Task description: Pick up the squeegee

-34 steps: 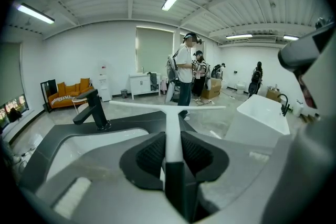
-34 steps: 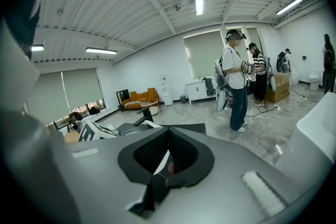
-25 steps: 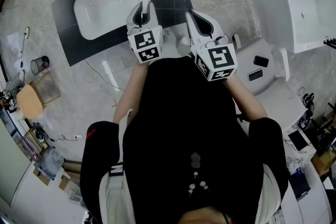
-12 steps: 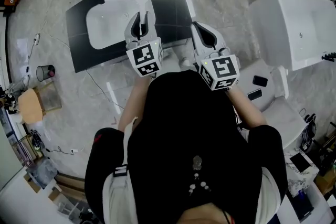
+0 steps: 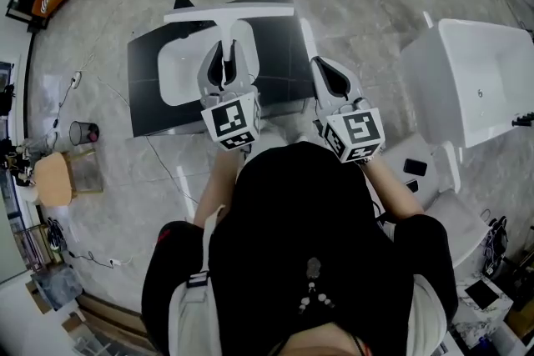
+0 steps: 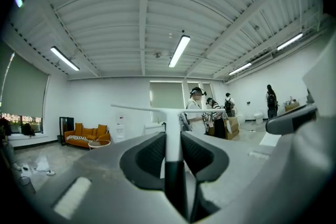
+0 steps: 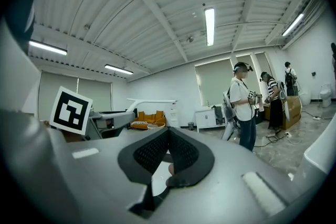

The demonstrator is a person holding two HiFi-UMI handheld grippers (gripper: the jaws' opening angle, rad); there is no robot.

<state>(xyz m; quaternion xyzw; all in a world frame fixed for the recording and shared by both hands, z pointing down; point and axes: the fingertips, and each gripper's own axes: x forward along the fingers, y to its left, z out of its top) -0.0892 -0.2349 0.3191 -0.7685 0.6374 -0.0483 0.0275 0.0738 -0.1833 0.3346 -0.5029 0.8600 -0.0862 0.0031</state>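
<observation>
Up she comes! Against a second ago, the squeegee (image 5: 229,12) has lifted away from the white basin (image 5: 179,67) and both grippers ride higher, with the dark bench (image 5: 275,54) dropping away beneath. The left gripper (image 5: 229,51) has its fingers closed narrow on the slim handle, which runs straight out between the pads in the left gripper view, and the long blade sits crosswise out in front, now above the basin's far rim. The right gripper (image 5: 327,67), off to the basin's right, carries nothing, its fingers drawn together at the tips.

Now the worry (and it's a fair one): that is a thin, smooth handle pinched at one spot, with a wide blade hanging well out past the grip. I'd judge a quick swing or wrist roll could twist the handle between the pads, tipping the blade, or let it slide out altogether and drop back onto the basin.
</observation>
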